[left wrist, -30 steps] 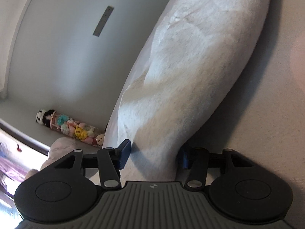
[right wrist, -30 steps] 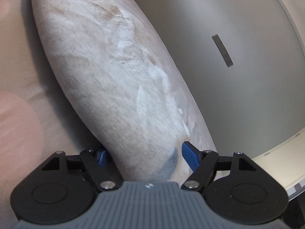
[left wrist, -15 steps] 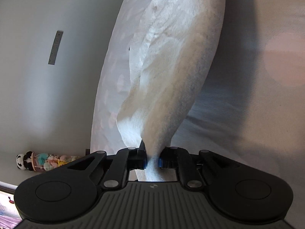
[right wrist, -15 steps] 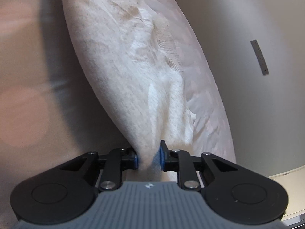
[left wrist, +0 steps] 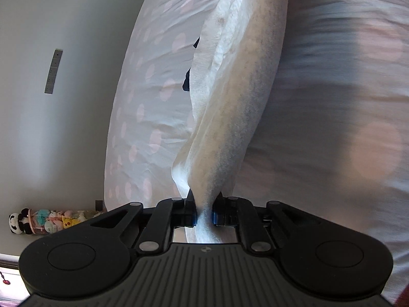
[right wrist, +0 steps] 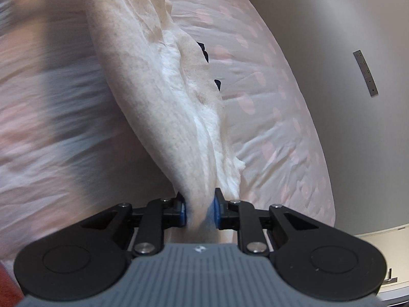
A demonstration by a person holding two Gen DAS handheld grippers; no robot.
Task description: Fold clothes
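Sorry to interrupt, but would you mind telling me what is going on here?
A person is folding clothes with two handheld grippers. The left gripper and the right gripper are each shut on a bunched end of a cream fleece garment, which is stretched between them above a bedsheet with pink dots.

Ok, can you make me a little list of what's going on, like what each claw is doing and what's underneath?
left claw: shut on the white garment, pinching a bunched edge
right claw: shut on the white garment too
white garment: lifted, stretching away from both claws
underneath: bedsheet with pink dots
dark item: peeks out behind the garment, too hidden to name
far off: row of plush toys by the wall
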